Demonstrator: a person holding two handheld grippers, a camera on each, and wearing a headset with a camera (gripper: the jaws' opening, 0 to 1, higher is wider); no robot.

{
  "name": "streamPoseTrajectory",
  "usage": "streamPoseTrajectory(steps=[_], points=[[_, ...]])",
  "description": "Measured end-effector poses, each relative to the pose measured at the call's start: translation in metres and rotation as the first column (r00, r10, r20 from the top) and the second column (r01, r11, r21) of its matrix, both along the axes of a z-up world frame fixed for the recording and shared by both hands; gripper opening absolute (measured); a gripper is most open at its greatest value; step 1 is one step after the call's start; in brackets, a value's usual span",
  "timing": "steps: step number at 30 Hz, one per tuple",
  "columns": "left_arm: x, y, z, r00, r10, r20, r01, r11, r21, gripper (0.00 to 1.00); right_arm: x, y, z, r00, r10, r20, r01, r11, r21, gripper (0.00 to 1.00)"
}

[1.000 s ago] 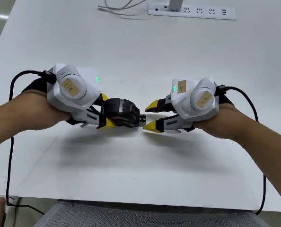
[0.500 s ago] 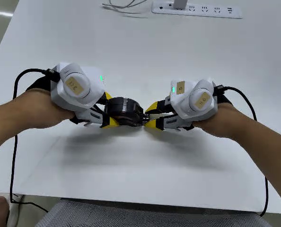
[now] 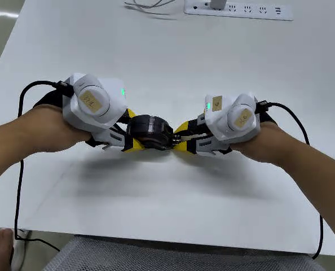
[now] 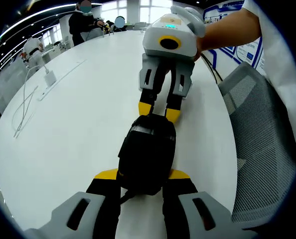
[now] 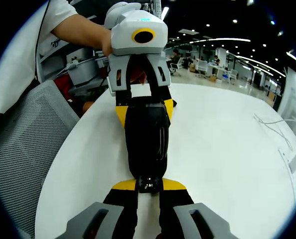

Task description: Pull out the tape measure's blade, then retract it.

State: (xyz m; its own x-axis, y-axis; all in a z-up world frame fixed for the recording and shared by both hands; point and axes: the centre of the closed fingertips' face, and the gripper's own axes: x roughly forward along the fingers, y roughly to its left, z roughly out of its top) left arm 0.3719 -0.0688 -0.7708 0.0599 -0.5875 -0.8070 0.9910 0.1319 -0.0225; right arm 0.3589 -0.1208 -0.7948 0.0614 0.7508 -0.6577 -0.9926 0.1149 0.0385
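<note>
My left claw [image 3: 132, 131] is clamped on the tape [image 3: 150, 131], one jaw on each flat side of the black case. I hold it just above the table [image 3: 156, 56], so the case cannot twist or slide when I pull. I keep the mouth of the case turned toward my other hand, which lets the pull run straight out rather than bend at the slot.

My right claw [image 5: 149, 185] meets it nose to nose. Its jaws are together on the small metal hook [image 5: 149, 182] at the mouth, as far as its own view lets me judge. I pinch at the very tip because that is the only part to take hold of; no length is drawn out yet.

The next move is to draw my right hand away while my left hand stays put. A weak pinch would let the hook slip free.
</note>
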Motion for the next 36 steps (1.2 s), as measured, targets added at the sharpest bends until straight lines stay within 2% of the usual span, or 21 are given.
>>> streamPoseTrajectory(steps=[23, 27, 29, 36], points=[[0.000, 0.000, 0.000, 1.000, -0.016, 0.011, 0.016, 1.000, -0.001, 0.27, 0.000, 0.000, 0.001, 0.999, -0.013, 0.031, 0.013, 1.000, 0.007, 0.11], [0.000, 0.000, 0.000, 1.000, -0.013, 0.009, 0.014, 1.000, -0.003, 0.27, 0.000, -0.001, 0.002, 0.999, -0.021, 0.035, 0.020, 1.000, 0.015, 0.11], [0.000, 0.000, 0.000, 1.000, -0.022, 0.020, 0.022, 1.000, 0.002, 0.27, 0.000, -0.002, 0.002, 0.999, -0.021, 0.033, 0.021, 1.000, 0.013, 0.10], [0.001, 0.000, 0.000, 1.000, -0.015, 0.014, 0.015, 1.000, -0.005, 0.27, -0.001, -0.010, 0.002, 0.999, -0.020, 0.037, 0.020, 1.000, 0.001, 0.10]])
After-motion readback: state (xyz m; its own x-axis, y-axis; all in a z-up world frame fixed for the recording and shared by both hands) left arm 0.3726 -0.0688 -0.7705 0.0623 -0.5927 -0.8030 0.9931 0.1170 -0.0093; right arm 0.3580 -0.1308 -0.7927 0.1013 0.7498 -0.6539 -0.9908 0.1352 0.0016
